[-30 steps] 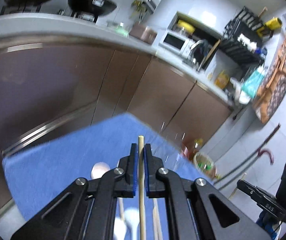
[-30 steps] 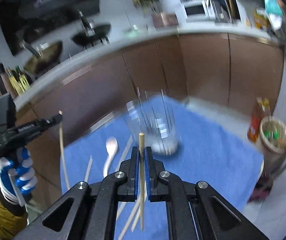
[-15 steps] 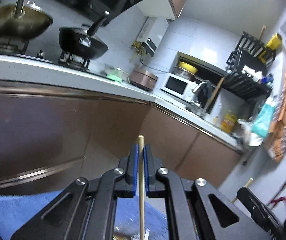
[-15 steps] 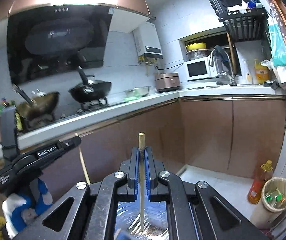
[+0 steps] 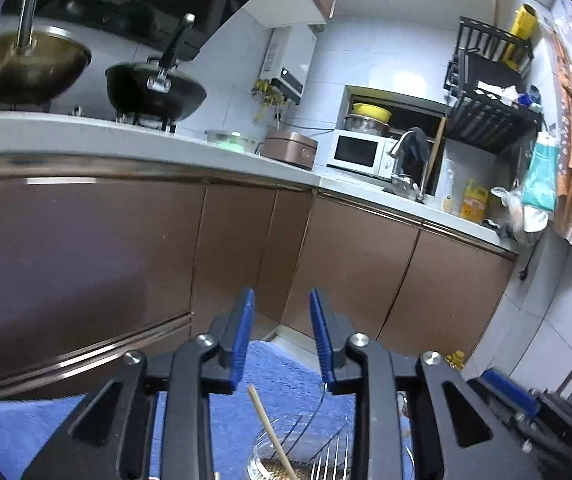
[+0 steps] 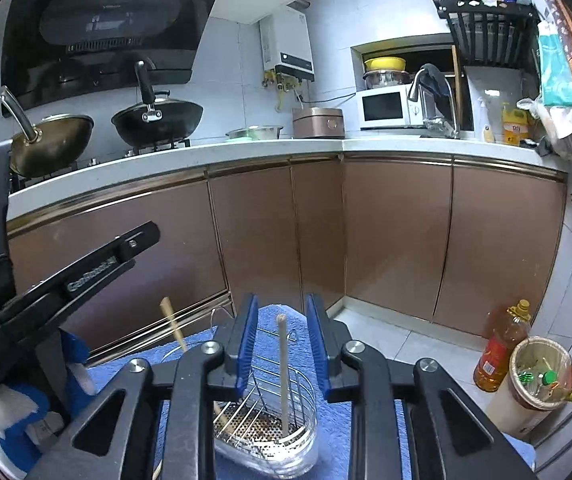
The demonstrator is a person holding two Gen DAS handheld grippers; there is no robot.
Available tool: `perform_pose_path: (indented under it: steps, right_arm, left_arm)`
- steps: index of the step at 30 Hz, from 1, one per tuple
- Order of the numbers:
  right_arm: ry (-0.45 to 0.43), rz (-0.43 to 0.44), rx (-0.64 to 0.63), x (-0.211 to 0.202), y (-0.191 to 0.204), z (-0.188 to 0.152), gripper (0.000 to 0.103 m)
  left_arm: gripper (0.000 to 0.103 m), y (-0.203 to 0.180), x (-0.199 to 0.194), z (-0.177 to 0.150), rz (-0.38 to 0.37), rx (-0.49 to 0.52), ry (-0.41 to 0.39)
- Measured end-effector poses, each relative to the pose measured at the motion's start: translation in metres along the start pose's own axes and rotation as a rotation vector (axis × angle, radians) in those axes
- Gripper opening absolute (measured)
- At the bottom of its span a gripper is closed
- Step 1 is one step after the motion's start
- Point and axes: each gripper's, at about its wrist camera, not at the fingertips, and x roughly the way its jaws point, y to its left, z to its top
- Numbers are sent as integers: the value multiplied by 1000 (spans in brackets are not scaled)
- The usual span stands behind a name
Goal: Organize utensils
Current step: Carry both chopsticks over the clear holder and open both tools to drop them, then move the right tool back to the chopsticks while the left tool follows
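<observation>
While both tongs hang over the holder [image 6: 266, 428], neither grips anything. Left tongs [image 5: 282, 344]: blue pads well apart, nothing between them. Right tongs [image 6: 280, 344]: also spread wide, pads clear of the chopstick on both sides.

Holder is a clear tub with a wire rack and perforated metal floor, standing on the blue cloth [image 6: 337, 432] that covers the desk. In the right view it sits directly below and just ahead of the right tongs.

Chopstick 1 [image 6: 282, 376] stands near upright in the holder, lower end on the perforated floor, top rising into the gap between the right pads, touching neither.

Chopstick 2 [image 5: 272, 434] leans in the holder, top tilted left. In the left view it sits below the left tongs' gap, lower end in the tub beside the wire tines. In the right view its top pokes up left of the right tongs, close under the left tongs' body.

Left view catches only the holder's rim and rack at the bottom edge.

Behind: brown cabinets [image 6: 397, 240], two woks [image 6: 158, 120] on the stove.
</observation>
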Motion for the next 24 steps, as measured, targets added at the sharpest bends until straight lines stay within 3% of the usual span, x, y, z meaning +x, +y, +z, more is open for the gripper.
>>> perform_pose_path:
  steps: [3,6,13,19,24]
  right_arm:
    - [-8,0,23,-25,-2,7,24]
    - [-5,-1,31,-53,1,12,24]
    - [53,14,47,-104,14,7,24]
    - [139,23,71,-133,21,-8,24]
    - [254,52,98,-134,26,-26,24]
  left_arm:
    - [45,4,-27,9,2,21,15]
    - [46,7,-56,13,2,45,49]
    - [46,26,-106,6,-39,54,215]
    - [46,37,-140,-16,-133,42,388]
    - [46,40,-160,-40,-212,18,505]
